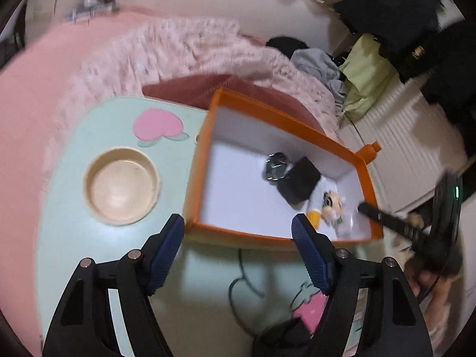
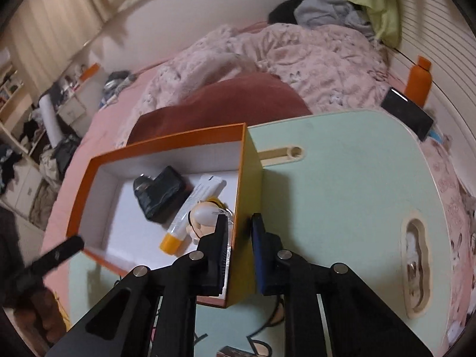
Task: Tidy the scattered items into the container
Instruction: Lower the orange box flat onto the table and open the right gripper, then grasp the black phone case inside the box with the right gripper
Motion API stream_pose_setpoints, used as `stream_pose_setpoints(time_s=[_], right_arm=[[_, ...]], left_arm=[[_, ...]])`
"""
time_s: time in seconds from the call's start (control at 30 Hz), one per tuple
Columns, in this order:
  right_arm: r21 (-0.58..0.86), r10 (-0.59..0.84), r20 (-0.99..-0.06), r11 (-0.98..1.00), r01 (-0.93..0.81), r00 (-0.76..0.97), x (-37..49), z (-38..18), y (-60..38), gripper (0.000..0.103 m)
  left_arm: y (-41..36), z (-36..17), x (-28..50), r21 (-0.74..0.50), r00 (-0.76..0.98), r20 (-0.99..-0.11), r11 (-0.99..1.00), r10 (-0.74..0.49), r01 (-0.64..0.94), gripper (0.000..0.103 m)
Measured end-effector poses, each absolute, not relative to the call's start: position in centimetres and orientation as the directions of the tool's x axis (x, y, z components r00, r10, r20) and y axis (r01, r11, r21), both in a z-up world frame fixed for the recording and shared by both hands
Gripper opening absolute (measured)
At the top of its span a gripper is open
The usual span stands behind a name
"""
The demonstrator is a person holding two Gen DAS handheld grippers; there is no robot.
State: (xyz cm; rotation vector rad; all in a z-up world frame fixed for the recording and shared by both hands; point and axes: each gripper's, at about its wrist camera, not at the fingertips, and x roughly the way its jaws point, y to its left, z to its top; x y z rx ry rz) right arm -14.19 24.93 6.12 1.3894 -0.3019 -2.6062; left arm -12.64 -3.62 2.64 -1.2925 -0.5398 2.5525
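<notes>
Here, right hand-held gripper (image 2: 239,223) angled down, clenched astride box (image 2: 250,160) wall; left (image 1: 238,226) released.

The right claw (image 2: 239,232) hides part of the figurine (image 2: 205,218); shelf clutter (image 1: 92,4) blurs

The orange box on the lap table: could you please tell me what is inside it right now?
Inside the orange box lie a black pouch with a dark shiny item beside it, a white tube with an orange cap and a small figurine. Whatever lies under these is hidden.
</notes>
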Motion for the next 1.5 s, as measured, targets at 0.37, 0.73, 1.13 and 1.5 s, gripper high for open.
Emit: stream_pose_setpoints(time_s=[0.37,0.73,1.13,1.5], right_arm=[[0.212,-0.232,-0.687,-0.97,0.116,-0.689,-12.3,9.7,22.5,0.033],[0.354,-0.377,-0.861,-0.926,0.131,-0.34,-20.3,6.0,13.9,0.06],[0.205,-0.226,-0.942,-0.973,0.108,-0.248,-23.3,2.6,10.9,0.049],[0.165,-0.226,-0.884,-0.97,0.179,-0.409,-20.8,5.2,11.4,0.04]], left_arm=[[-7.4,7.1,-10.0,-0.384,-0.738,-0.635,-0.922,0.228,0.045,0.074],[-7.0,7.5,-6.6,-0.477,-0.723,-0.603,-0.879,0.338,-0.013,0.075],[-10.1,5.4,-4.0,-0.559,-0.737,-0.577,-0.828,0.353,0.04,0.075],[-10.0,4.9,-3.8,-0.562,-0.733,-0.581,-0.826,0.355,0.044,0.075]])
